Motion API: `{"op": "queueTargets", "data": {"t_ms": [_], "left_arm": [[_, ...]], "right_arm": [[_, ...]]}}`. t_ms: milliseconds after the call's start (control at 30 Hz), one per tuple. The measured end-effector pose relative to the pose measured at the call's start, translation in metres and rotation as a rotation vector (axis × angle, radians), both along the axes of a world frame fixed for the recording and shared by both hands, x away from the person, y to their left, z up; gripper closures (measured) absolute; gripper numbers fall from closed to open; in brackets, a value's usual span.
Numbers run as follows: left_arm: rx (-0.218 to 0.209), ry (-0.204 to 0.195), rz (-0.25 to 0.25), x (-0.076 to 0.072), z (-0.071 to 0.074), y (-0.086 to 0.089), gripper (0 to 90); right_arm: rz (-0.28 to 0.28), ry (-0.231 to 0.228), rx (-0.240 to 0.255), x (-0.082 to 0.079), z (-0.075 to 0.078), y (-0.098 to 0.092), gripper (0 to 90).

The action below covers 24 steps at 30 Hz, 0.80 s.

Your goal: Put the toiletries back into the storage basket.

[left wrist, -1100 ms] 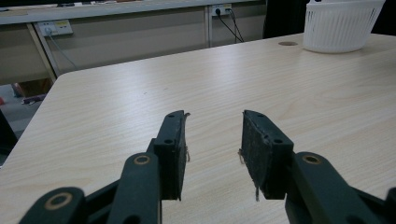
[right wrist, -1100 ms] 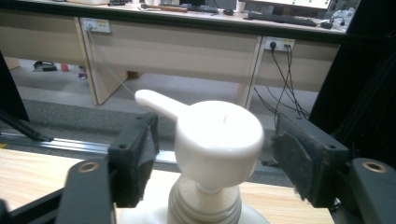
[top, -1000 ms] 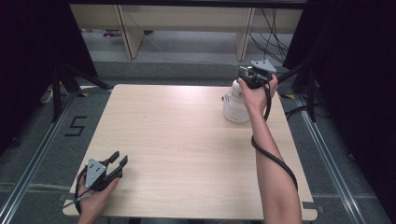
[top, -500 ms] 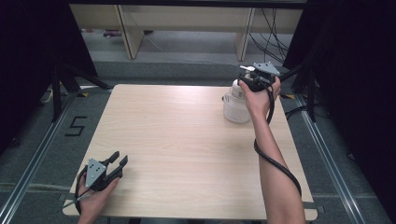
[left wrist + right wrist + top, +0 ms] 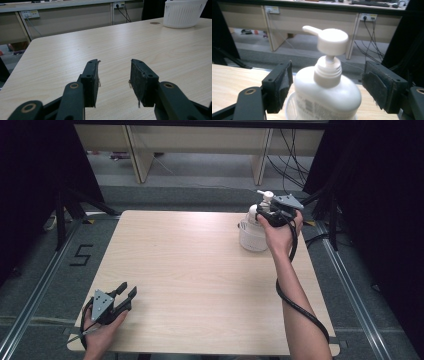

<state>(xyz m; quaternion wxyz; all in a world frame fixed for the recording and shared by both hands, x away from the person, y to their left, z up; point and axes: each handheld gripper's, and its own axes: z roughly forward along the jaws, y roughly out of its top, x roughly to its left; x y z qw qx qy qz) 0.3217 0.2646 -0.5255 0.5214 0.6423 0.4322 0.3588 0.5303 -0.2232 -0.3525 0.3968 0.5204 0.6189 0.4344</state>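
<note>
Right gripper [image 5: 267, 212] lately shifted; pump bottle [image 5: 327, 92] upright, spout leftward.

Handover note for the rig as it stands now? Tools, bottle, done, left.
Right tool: open, jaws have just been opening; they straddle the pump bottle with a gap on each side, pads not pressing.
Left tool: open, nothing between the jaws, low over the table at its near left corner.
Bottle: upright in the white basket at the table's far right.
Done: bottle sits in the basket, grip let go.
Left: probably draw the right tool clear without knocking the pump head.
</note>
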Motion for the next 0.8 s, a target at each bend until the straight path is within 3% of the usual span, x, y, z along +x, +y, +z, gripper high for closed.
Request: {"op": "queueTargets", "data": {"t_ms": [133,167,433,533,667,800], "left_arm": [[0.000,0.000,0.001,0.000,0.000,0.000,56.8],[0.000,0.000,0.001,0.000,0.000,0.000,56.6],[-0.001,0.001,0.004,0.000,0.000,0.000,55.4],[-0.001,0.001,0.006,0.000,0.000,0.000,55.1],[-0.002,0.003,0.010,0.000,0.000,0.000,54.6],[0.009,0.009,0.015,-0.001,0.001,0.000,53.9]], "right_arm": [[0.004,0.012,0.021,-0.012,-0.004,0.001,25.1],[0.020,-0.004,0.001,-0.013,-0.005,-0.001,25.1],[0.052,-0.004,0.008,-0.038,-0.012,-0.008,25.3],[0.061,0.011,0.022,-0.047,-0.015,-0.012,25.3],[0.073,0.016,0.005,-0.061,-0.021,-0.019,25.5],[0.081,0.027,0.037,-0.076,-0.027,-0.026,25.8]]}}
